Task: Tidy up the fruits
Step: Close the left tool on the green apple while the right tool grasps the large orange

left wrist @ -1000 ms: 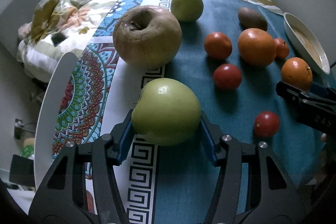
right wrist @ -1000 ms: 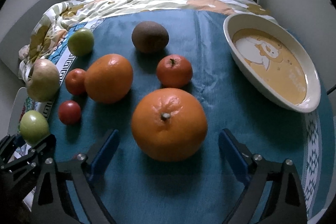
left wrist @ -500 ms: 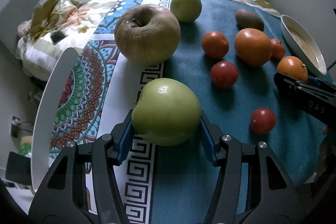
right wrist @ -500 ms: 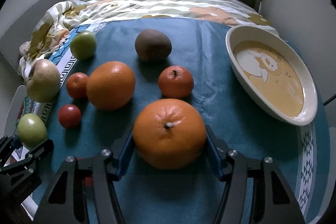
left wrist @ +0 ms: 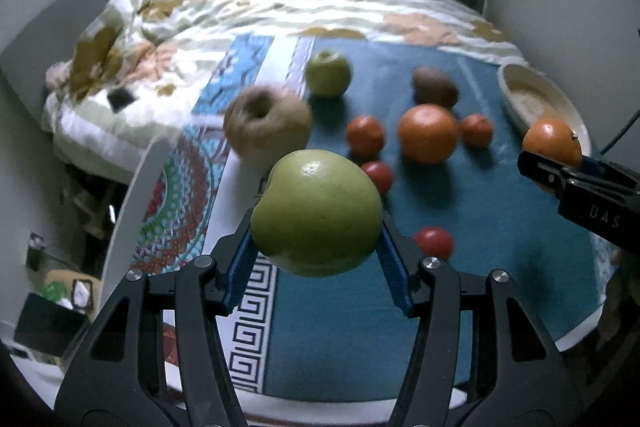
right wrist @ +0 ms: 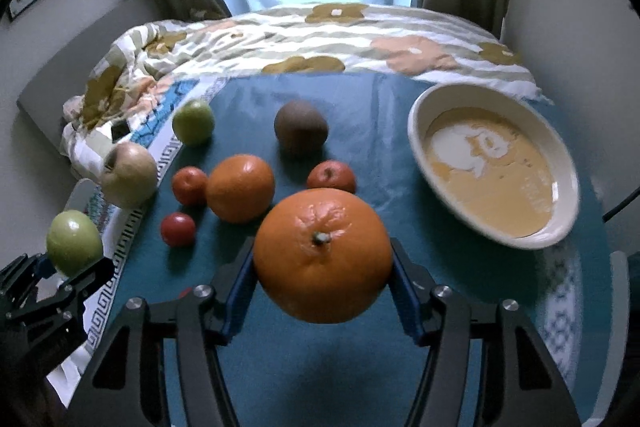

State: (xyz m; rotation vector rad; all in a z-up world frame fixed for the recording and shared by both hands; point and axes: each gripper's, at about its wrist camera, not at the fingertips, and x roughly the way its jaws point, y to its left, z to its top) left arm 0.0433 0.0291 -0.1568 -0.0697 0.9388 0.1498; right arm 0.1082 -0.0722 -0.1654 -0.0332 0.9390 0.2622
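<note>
Green apple (left wrist: 316, 211) sits clamped in the left gripper (left wrist: 316, 247) jaws, low center of its frame, clear of the cloth. Orange (right wrist: 322, 255) is pinched in the right gripper (right wrist: 322, 291) the same way. Bowl (right wrist: 424, 107) at right looks empty, and several fruits are loose on the bed (right wrist: 360, 107), so sorting has barely started.

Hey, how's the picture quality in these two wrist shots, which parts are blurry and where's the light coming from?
Left wrist view: the held green apple is sharp, while the brownish apple and the fruit behind it are smeared. Right wrist view: the held orange is crisp with a soft shadow on the blue cloth beneath; the bowl is slightly soft. In both, light comes from the curtained window behind, and the fisheye bends the edges.
</note>
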